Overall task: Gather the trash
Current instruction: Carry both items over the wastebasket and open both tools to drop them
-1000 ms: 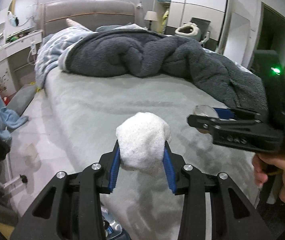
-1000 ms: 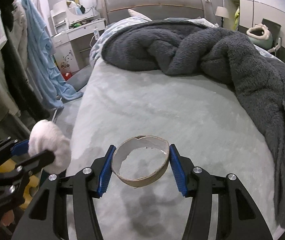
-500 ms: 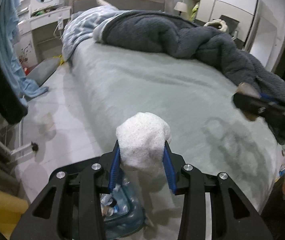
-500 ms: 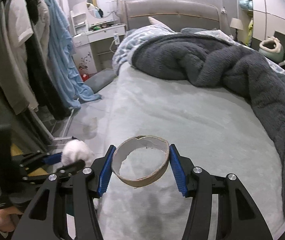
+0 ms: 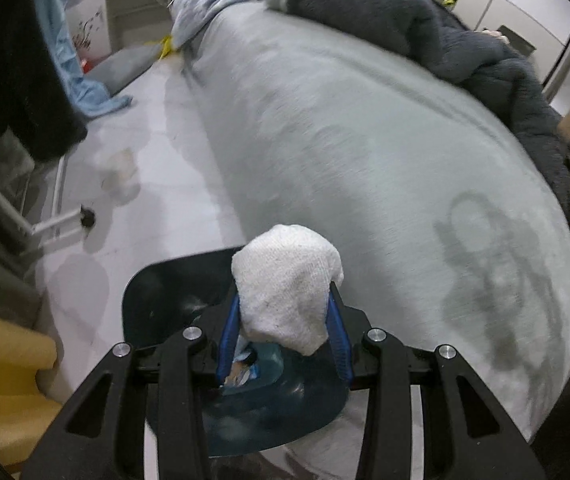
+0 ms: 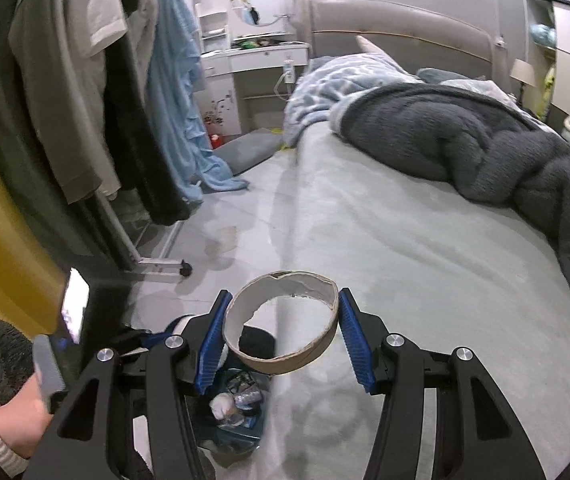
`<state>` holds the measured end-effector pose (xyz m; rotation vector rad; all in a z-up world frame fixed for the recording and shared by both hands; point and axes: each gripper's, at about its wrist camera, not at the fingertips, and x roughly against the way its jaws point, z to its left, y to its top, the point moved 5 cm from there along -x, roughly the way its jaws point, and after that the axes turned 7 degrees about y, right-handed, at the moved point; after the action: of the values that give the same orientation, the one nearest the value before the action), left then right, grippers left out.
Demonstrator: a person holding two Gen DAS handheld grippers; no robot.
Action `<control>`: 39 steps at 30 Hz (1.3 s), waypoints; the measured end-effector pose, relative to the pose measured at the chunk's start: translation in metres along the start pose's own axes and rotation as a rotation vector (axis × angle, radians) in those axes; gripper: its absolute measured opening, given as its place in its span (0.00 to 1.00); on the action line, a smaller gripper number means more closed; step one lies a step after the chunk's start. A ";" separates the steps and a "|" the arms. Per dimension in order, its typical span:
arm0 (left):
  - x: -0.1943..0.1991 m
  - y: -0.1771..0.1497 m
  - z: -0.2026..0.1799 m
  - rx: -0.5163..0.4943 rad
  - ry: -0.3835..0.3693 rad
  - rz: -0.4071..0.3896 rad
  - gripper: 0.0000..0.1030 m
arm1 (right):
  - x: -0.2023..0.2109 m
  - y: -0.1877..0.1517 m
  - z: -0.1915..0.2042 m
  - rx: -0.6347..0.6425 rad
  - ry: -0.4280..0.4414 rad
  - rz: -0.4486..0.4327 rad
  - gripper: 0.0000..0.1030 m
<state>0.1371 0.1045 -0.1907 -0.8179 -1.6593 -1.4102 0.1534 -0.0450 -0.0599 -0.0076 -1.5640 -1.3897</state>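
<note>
Left gripper fingers clamping white tissue wad, right gripper fingers pinching cardboard ring, no legible writing

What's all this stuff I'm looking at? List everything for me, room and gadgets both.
white wad: one, white, pinched in the left gripper above the bin
cardboard ring: one, brown, torn rim, pinched in the right gripper
trash bin: one, dark blue, on the floor beside the bed, litter inside
bed: one, pale grey-green sheet
blanket: one, dark grey, fluffy, heaped on the bed
hanging clothes: several, grey, black, light blue, on a rack
dresser: one, white, round mirror above
left gripper: black, blue fingers
right gripper: black, blue fingers
hand: one, cream cuff
</note>
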 end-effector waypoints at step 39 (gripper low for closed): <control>0.040 -0.022 0.133 0.146 0.041 -0.101 0.87 | -0.174 -0.088 0.063 0.072 0.094 0.426 0.54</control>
<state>0.0780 0.2314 -0.1746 -0.6266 -1.7700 -1.3461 0.1482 0.0723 -0.2286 -0.2165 -1.4314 -0.9851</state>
